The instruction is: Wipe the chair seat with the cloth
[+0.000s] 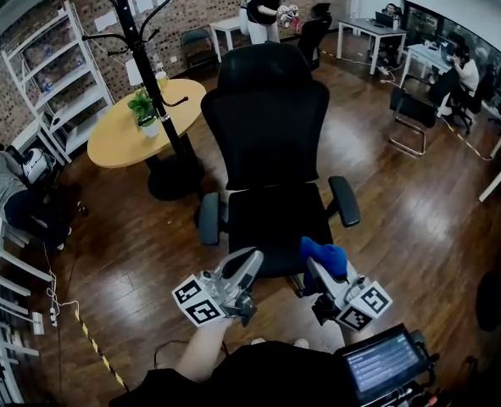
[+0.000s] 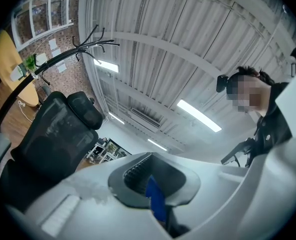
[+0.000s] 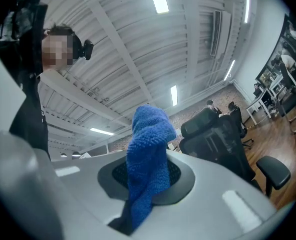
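The black office chair stands in the middle of the head view, its seat (image 1: pixel 275 219) facing me below the tall backrest (image 1: pixel 267 117). My right gripper (image 1: pixel 315 267) hovers at the seat's front right edge, shut on a blue cloth (image 1: pixel 325 255) that bunches up above its jaws. In the right gripper view the cloth (image 3: pixel 148 164) rises from the closed jaws and the chair (image 3: pixel 223 139) lies to the right. My left gripper (image 1: pixel 250 261) sits at the seat's front left edge, jaws together and holding nothing. The left gripper view points upward, with the chair (image 2: pixel 52 134) at the left.
A black coat stand (image 1: pixel 144 58) and a round yellow table (image 1: pixel 119 134) with a potted plant (image 1: pixel 145 110) stand left of the chair. White shelving (image 1: pixel 55 66) lines the brick wall. A person (image 1: pixel 8 193) sits far left. Desks and chairs (image 1: pixel 411 113) fill the right.
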